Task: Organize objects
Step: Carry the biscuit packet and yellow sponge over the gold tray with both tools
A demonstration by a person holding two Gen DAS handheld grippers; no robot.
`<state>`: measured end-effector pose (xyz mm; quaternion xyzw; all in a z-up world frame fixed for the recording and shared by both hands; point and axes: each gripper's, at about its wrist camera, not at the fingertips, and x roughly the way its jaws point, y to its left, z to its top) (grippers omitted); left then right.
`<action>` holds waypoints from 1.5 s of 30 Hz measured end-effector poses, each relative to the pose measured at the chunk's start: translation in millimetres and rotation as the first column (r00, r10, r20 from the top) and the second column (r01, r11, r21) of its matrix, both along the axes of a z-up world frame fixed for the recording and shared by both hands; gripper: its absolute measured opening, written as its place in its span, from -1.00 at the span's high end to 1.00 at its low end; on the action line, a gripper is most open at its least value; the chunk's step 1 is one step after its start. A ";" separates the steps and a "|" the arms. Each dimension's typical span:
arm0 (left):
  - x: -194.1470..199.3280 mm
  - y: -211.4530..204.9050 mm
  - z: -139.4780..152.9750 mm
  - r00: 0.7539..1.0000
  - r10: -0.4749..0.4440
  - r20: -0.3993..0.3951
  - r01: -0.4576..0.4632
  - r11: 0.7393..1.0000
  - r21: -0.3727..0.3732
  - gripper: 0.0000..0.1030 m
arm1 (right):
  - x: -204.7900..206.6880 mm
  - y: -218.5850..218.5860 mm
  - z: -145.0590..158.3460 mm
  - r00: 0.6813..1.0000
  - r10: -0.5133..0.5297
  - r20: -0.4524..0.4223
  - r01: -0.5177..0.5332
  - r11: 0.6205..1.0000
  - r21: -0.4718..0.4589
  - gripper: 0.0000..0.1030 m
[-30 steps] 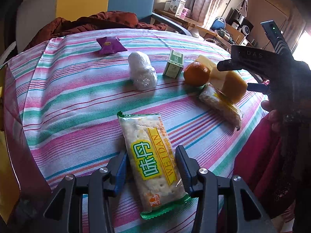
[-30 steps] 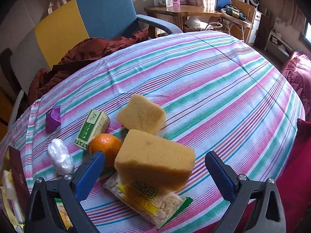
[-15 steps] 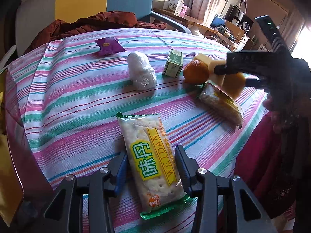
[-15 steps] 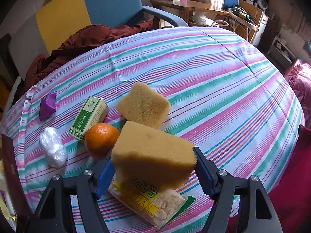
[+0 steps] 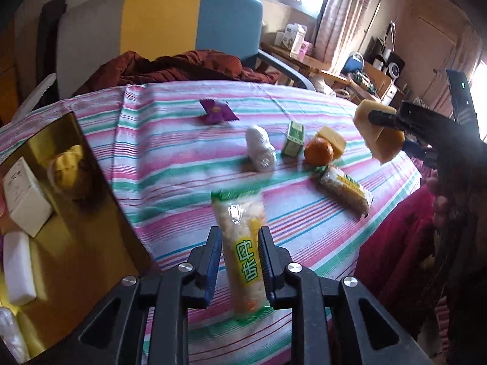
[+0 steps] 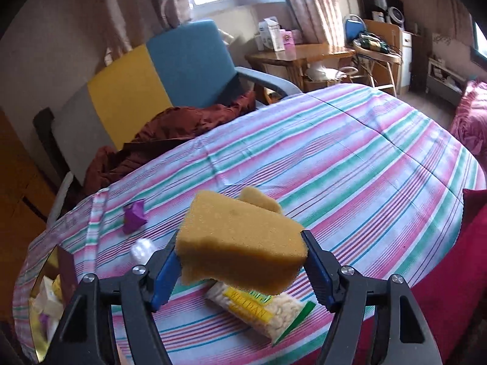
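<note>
My left gripper (image 5: 239, 257) is shut on a green-and-yellow cracker pack (image 5: 242, 243) and holds it above the striped tablecloth (image 5: 170, 158). My right gripper (image 6: 240, 269) is shut on a large yellow sponge (image 6: 240, 249), lifted off the table; it also shows in the left wrist view (image 5: 379, 133). On the cloth lie a second cracker pack (image 5: 347, 190), an orange (image 5: 318, 151), a smaller sponge (image 5: 331, 137), a green box (image 5: 293, 138), a white plastic wad (image 5: 260, 147) and a purple packet (image 5: 216, 112).
A gold box (image 5: 61, 213) at the left holds a white carton (image 5: 22, 197), a yellow item and white packets. A grey, yellow and blue chair (image 5: 164, 21) with a dark red garment (image 5: 170, 68) stands behind the table. Red fabric (image 5: 392, 237) lies at the right edge.
Both grippers have closed and lifted: the left on the cracker pack, the right on the large sponge. The sponge came off the second cracker pack. The gold box has come into view.
</note>
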<state>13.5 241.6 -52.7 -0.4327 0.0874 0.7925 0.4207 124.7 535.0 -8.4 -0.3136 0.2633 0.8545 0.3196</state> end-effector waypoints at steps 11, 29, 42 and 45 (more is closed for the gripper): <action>-7.3 -15.8 -10.1 0.987 -0.009 0.161 0.004 1.000 0.029 0.41 | -25.6 -71.4 22.1 0.979 0.202 0.008 -0.202 0.978 0.056 -0.43; -0.7 57.2 -52.0 0.989 0.035 0.142 -0.003 0.975 -0.222 -0.04 | -20.8 -99.8 9.7 0.945 0.325 0.026 -0.326 0.944 0.043 -0.50; 7.1 0.4 -8.7 1.000 -0.003 0.002 0.003 0.996 -0.088 0.12 | -30.1 -119.1 9.9 0.922 0.385 0.039 -0.387 0.920 0.055 -0.48; -9.1 -38.8 11.5 0.996 0.092 -0.008 -0.093 0.995 -0.039 0.11 | -41.3 -131.6 15.6 0.904 0.427 0.023 -0.427 0.903 0.053 -0.48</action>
